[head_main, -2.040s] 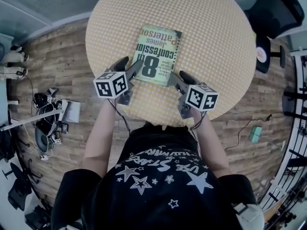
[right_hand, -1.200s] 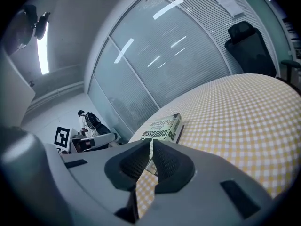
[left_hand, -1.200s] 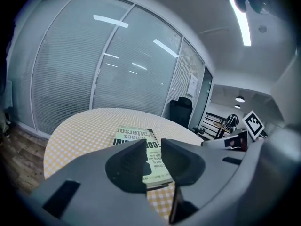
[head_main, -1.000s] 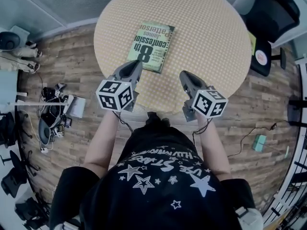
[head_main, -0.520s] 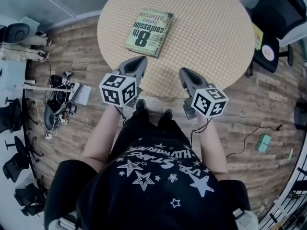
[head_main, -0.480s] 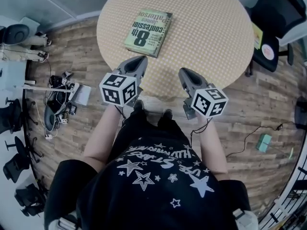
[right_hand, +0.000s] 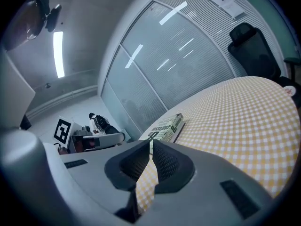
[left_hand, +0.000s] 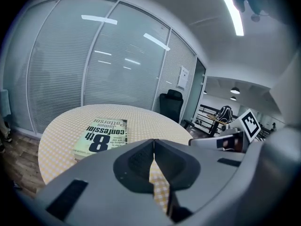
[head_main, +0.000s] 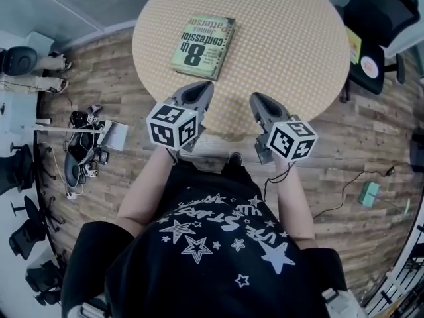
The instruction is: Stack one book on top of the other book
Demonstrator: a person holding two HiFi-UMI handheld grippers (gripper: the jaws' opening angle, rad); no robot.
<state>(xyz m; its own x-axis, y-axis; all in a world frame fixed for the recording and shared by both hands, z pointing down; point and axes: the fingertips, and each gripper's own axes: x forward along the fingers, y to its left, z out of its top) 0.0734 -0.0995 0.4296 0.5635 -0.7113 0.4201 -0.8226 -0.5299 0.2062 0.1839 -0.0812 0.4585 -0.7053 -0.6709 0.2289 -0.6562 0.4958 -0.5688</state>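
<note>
A green paperback (head_main: 202,37) with a large "8" on its cover lies flat on the round yellow-checked table (head_main: 285,45), at its far left. It looks thick, and I cannot tell whether a second book lies under it. My left gripper (head_main: 204,88) hovers over the table's near edge, shut and holding nothing, well short of the book. To its right, my right gripper (head_main: 255,99) is also shut and holds nothing. In the left gripper view the book (left_hand: 101,134) lies ahead, beyond the closed left gripper (left_hand: 153,142). The right gripper view shows the book (right_hand: 167,126) past the closed right gripper (right_hand: 151,142).
A black office chair (head_main: 377,12) stands at the table's far right. Cables and equipment (head_main: 79,158) clutter the wooden floor at the left, and a small green box (head_main: 368,194) lies on the floor at the right. Glass walls with blinds (left_hand: 94,65) rise behind the table.
Both grippers have drawn back from the book's sides to the table's near edge. The left gripper has since shifted a little to the right. The book has stayed where it lay.
</note>
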